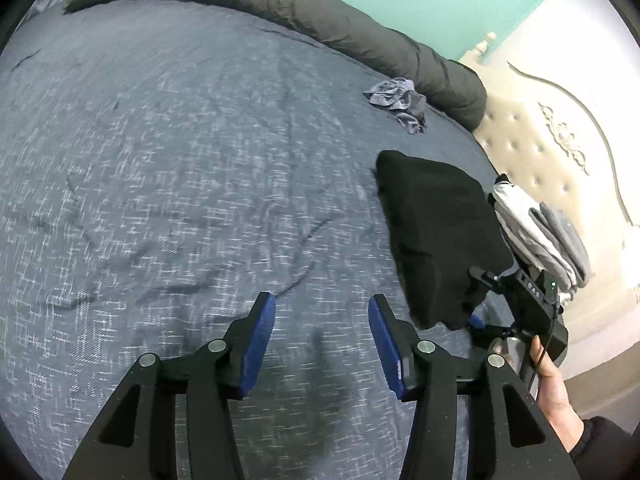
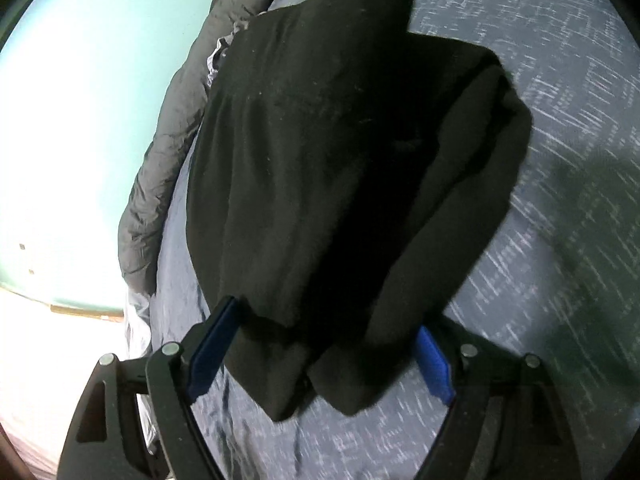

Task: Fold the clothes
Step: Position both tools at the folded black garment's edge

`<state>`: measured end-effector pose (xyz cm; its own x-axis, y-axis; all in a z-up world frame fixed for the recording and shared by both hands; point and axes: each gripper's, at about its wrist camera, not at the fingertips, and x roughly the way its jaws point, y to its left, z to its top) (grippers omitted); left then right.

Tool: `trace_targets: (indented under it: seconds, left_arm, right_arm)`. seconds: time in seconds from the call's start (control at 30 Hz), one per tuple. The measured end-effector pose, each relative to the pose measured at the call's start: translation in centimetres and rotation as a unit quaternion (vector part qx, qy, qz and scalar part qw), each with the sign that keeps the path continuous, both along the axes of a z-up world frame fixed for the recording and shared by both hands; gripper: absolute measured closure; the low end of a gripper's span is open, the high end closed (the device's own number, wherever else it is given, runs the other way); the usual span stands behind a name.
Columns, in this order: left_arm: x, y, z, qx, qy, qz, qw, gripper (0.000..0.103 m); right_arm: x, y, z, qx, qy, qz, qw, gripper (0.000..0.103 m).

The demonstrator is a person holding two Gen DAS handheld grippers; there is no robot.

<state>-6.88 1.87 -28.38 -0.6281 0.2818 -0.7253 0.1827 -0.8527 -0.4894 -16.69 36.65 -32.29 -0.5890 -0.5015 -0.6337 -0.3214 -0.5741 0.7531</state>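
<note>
Black folded garment (image 2: 340,168) lay on the bed (image 1: 160,160), its near end between the right gripper (image 2: 324,356) fingers, which stood wide apart, not clamping. Left gripper (image 1: 322,344) fingers were apart, nothing between them, garment ahead to their right. Beyond it: grey crumpled cloth (image 1: 396,102), dark rolled duvet (image 1: 320,28). Grey-white folded stack (image 1: 540,236) sat right of the garment.

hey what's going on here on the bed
A person with a gripper in each hand is folding laundry on a bed. A folded black garment lies on the blue bedspread, its near end between the wide-open fingers of the right gripper, whose pads do not seem to press it. The left gripper is open and empty over bare bedspread. A crumpled grey piece waits farther off, and folded clothes are stacked beside the black one.
</note>
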Motion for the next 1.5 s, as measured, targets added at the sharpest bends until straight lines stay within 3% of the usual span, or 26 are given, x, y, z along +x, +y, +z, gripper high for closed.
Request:
trace_targets:
  seconds: [0.03, 0.13, 0.23, 0.33, 0.63, 0.8, 0.87, 0.97, 1.1, 1.23, 1.3, 1.33, 1.37, 1.5]
  left_arm:
    - [0.0, -0.2, -0.2, 0.002, -0.002, 0.002, 1.0000, 0.050]
    - [0.2, -0.4, -0.5, 0.007, -0.004, 0.004, 1.0000, 0.050]
    - [0.3, -0.3, -0.4, 0.006, -0.003, 0.004, 1.0000, 0.050]
    - [0.4, -0.1, -0.2, 0.004, -0.001, 0.003, 1.0000, 0.050]
    - [-0.3, 1.3, 1.2, -0.002, 0.006, -0.005, 1.0000, 0.050]
    - [-1.5, 3.2, 2.6, -0.009, 0.012, -0.022, 0.9996, 0.050]
    - [-2.2, 4.4, 3.2, -0.014, 0.014, -0.034, 0.9992, 0.050]
    - [-3.1, 6.1, 3.6, -0.018, 0.013, -0.052, 0.9984, 0.050]
    - [-4.9, 8.5, 3.4, -0.021, 0.007, -0.070, 0.9973, 0.049]
    - [-7.2, 10.3, 2.7, -0.020, -0.005, -0.088, 0.9959, 0.047]
    - [-8.6, 10.9, 2.2, -0.021, -0.014, -0.096, 0.9951, 0.044]
    - [-9.5, 11.0, 1.8, -0.018, -0.019, -0.098, 0.9948, 0.042]
    - [-10.3, 11.1, 1.6, -0.015, -0.024, -0.100, 0.9946, 0.041]
    - [-13.3, 11.5, 0.6, -0.011, -0.037, -0.107, 0.9935, 0.040]
  right_arm:
    - [-0.3, 0.0, 0.0, 0.002, 0.001, 0.002, 1.000, 0.021]
    - [-1.0, -0.3, 0.5, 0.026, 0.008, 0.009, 1.000, 0.037]
    - [-1.0, 0.3, 0.3, 0.020, 0.009, 0.002, 1.000, 0.057]
    - [-1.0, 0.8, 0.9, 0.028, 0.026, 0.020, 0.999, 0.068]
    - [-1.2, 3.6, 5.6, 0.064, 0.061, 0.073, 0.993, 0.075]
    - [-0.8, 6.6, 6.7, 0.099, 0.036, 0.133, 0.985, 0.078]
    - [-0.5, 8.1, 6.7, 0.110, 0.035, 0.150, 0.982, 0.090]
    - [0.0, 10.4, 7.0, 0.119, 0.037, 0.163, 0.979, 0.095]
    - [0.4, 12.2, 6.2, 0.115, 0.024, 0.170, 0.979, 0.095]
    - [1.1, 13.0, 4.9, 0.064, 0.007, 0.161, 0.985, 0.089]
    - [1.4, 13.0, 4.5, 0.053, -0.001, 0.152, 0.987, 0.067]
    - [1.5, 13.1, 4.3, 0.045, 0.001, 0.149, 0.988, 0.045]
    - [1.7, 13.0, 4.4, 0.046, 0.004, 0.145, 0.988, 0.037]
    - [1.4, 11.8, 4.6, 0.070, 0.010, 0.156, 0.985, 0.035]
